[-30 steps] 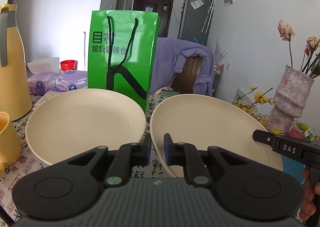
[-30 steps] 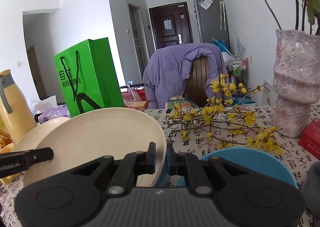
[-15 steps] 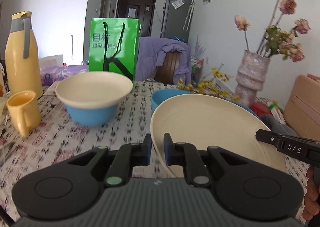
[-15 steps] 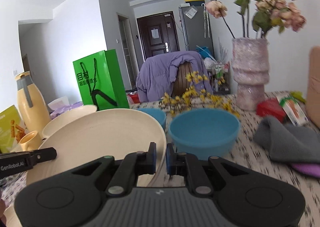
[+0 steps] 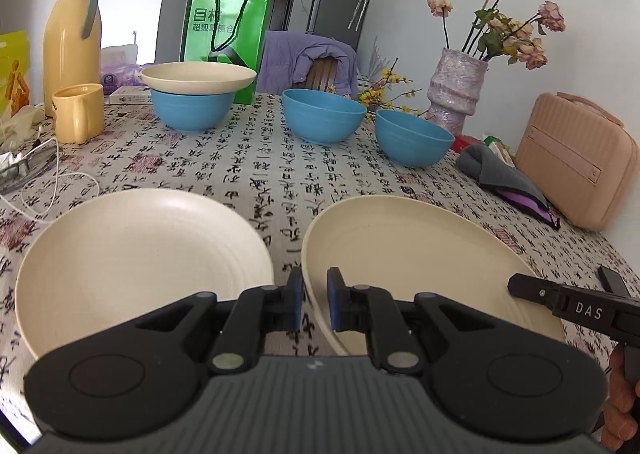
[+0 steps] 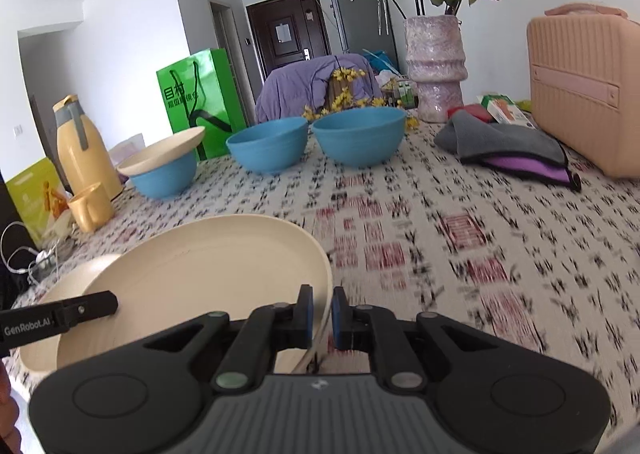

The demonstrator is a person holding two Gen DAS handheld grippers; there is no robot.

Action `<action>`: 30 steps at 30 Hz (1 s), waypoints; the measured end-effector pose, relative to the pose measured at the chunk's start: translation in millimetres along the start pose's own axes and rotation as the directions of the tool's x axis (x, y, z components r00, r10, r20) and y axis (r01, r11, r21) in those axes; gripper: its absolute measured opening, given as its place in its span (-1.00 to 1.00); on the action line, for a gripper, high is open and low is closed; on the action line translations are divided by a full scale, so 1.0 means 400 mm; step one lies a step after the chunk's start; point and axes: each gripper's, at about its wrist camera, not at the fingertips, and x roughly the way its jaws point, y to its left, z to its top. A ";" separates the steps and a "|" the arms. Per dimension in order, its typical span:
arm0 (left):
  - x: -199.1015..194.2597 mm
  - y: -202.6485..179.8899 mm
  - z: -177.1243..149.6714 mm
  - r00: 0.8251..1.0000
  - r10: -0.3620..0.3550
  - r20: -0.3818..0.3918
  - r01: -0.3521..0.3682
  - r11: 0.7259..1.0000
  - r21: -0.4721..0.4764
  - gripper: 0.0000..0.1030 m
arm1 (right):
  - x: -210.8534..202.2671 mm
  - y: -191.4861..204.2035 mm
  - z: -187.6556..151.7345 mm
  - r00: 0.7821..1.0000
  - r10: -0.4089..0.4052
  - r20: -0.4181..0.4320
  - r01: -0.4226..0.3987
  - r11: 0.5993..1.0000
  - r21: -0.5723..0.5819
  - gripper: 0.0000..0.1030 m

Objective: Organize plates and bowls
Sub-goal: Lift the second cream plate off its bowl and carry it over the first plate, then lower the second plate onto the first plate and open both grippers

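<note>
Left gripper point(image 5: 311, 304): clamped on the near-left rim of the held cream plate point(image 5: 420, 266), one pad on each side of the edge. Right gripper point(image 6: 321, 312): clamped on the same plate's right rim, so the plate hangs between both tools, its surface tilted toward the left-wrist camera. In the left-wrist view, the right tool's black finger crosses the plate's lower right edge.

A second cream plate point(image 5: 136, 266) lies flat on the patterned tablecloth point(image 5: 248, 157), just to the left of the held plate; their rims stand close together, with a narrow strip of cloth visible between them.

Beyond both plates, a broad band of cloth is unoccupied up to the row of bowls. Far left: a blue bowl point(image 5: 192, 109) with a third cream plate point(image 5: 198, 77) resting on top, overhanging its rim. Centre: a second blue bowl point(image 5: 323, 115). Right of it, close by: a third blue bowl point(image 5: 414, 137).

Left table edge: a yellow mug point(image 5: 78, 117) and a yellow jug point(image 5: 72, 37). Right side: a grey cloth point(image 5: 496, 173), a pink case point(image 5: 576, 169) and a vase point(image 5: 454, 93).
</note>
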 end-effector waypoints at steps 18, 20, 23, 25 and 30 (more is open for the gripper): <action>-0.069 0.036 -0.017 0.997 0.054 0.054 -0.055 0.998 0.009 -0.75 | -0.042 0.063 -0.014 1.000 0.010 0.020 -0.008 0.998 -0.056 -0.81; -0.074 0.063 -0.011 0.996 0.061 0.057 -0.061 0.998 -0.004 -0.75 | -0.032 0.087 -0.009 1.000 0.017 0.019 -0.016 0.998 -0.068 -0.81; -0.083 0.106 0.000 0.995 0.075 0.068 -0.075 0.997 -0.011 -0.75 | -0.014 0.129 -0.001 0.999 0.037 0.013 -0.036 0.996 -0.084 -0.81; -0.090 0.138 0.005 0.993 0.094 0.073 -0.094 0.996 -0.008 -0.75 | 0.001 0.163 0.001 0.999 0.050 0.008 -0.049 0.994 -0.097 -0.80; -0.096 0.224 0.010 0.985 0.153 0.076 -0.152 0.988 -0.018 -0.75 | 0.055 0.258 -0.002 0.996 0.087 -0.022 -0.089 0.989 -0.121 -0.79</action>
